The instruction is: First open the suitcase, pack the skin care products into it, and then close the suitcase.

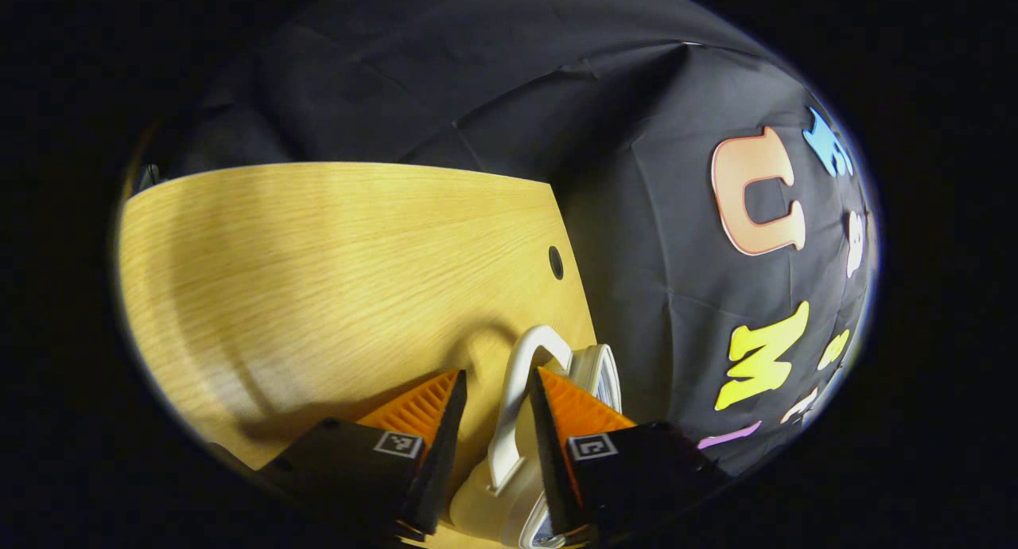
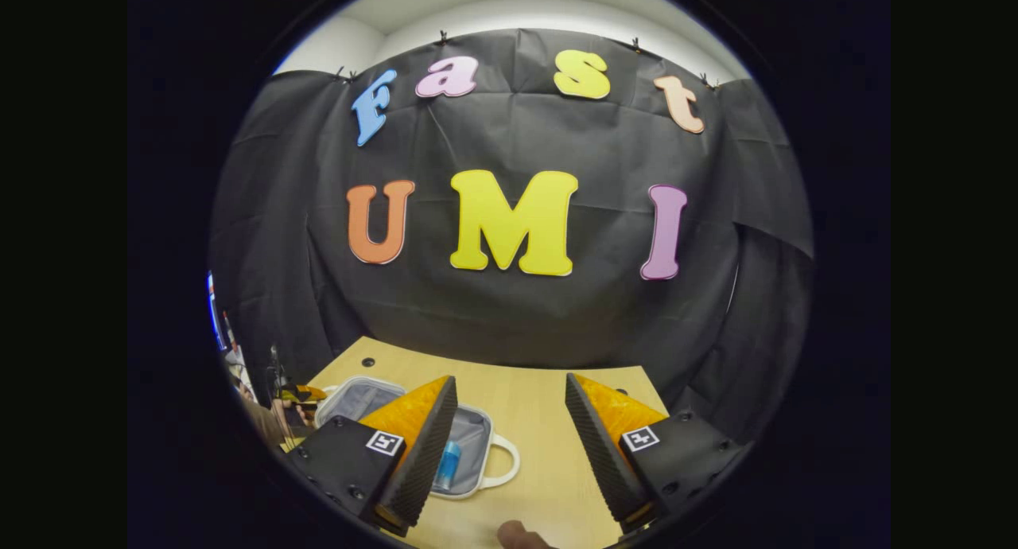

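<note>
In the right gripper view a small white suitcase (image 2: 475, 493) lies open on the wooden table (image 2: 549, 445), showing its grey lining and a blue bottle (image 2: 449, 463) inside. Its white handle (image 2: 509, 463) points right. My right gripper (image 2: 511, 383) hangs open above the table with nothing between its fingers. At the case's far left end a hand holds my left gripper (image 2: 298, 395). In the left gripper view my left gripper (image 1: 497, 371) straddles one bar of a white handle (image 1: 513, 394) on the suitcase (image 1: 485, 509). The bar rests against the right finger, with a gap to the left finger.
The wooden table (image 1: 278, 262) stretches left and ahead in the left gripper view, with a round cable hole (image 1: 555, 262) near its edge. Black cloth walls close the booth behind the table. A fingertip (image 2: 521, 535) shows at the bottom of the right gripper view.
</note>
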Demonstrator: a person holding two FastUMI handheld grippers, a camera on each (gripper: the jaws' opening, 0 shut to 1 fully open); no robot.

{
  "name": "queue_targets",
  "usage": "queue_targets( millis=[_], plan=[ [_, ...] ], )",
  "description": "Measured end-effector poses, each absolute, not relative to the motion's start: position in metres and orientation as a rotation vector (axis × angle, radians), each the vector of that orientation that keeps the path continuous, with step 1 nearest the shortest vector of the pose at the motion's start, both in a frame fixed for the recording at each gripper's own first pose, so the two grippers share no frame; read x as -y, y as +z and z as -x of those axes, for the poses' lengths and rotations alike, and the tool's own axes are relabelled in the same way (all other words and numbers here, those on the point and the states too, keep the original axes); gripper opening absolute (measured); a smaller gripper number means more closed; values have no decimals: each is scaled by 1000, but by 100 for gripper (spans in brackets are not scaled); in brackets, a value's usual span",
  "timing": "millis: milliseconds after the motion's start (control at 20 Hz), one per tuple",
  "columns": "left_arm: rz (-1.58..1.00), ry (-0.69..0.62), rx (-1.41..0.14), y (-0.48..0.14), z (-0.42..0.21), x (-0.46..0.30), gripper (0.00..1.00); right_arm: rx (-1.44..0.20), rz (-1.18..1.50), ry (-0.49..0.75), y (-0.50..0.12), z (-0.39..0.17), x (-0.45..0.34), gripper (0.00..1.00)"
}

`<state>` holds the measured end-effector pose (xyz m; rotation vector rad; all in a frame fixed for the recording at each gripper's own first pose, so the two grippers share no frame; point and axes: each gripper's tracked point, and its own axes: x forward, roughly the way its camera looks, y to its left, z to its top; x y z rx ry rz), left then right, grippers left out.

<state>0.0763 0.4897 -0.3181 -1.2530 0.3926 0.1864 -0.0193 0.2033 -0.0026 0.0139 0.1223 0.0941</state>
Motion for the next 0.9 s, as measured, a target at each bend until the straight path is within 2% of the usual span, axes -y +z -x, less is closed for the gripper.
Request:
queue_targets(
  millis=[100, 150, 200, 300, 550, 750, 900],
  plan=[
    [1302, 184, -394, -313, -76, -487, 39, -103, -13, 98, 2, 23, -202, 81],
    [1297, 191, -393, -309, -76, -485, 36, -101, -13, 107, 2, 25, -202, 81],
    [1257, 203, -407, -310, -76, -485, 22, -97, -12, 113, 3, 27, -201, 81],
    [1182, 213, -436, -304, -70, -482, 11, -86, -8, 122, 6, 29, -197, 80],
    [1061, 212, -383, -240, -66, -476, 4, -42, -7, 168, 19, 35, -190, 80],
    [923, 159, -320, -170, -67, -449, 3, 3, -19, 225, 35, 33, -180, 78],
    [781, 135, -298, -132, -64, -420, 3, 38, -21, 261, 47, 33, -173, 80]
  ],
)
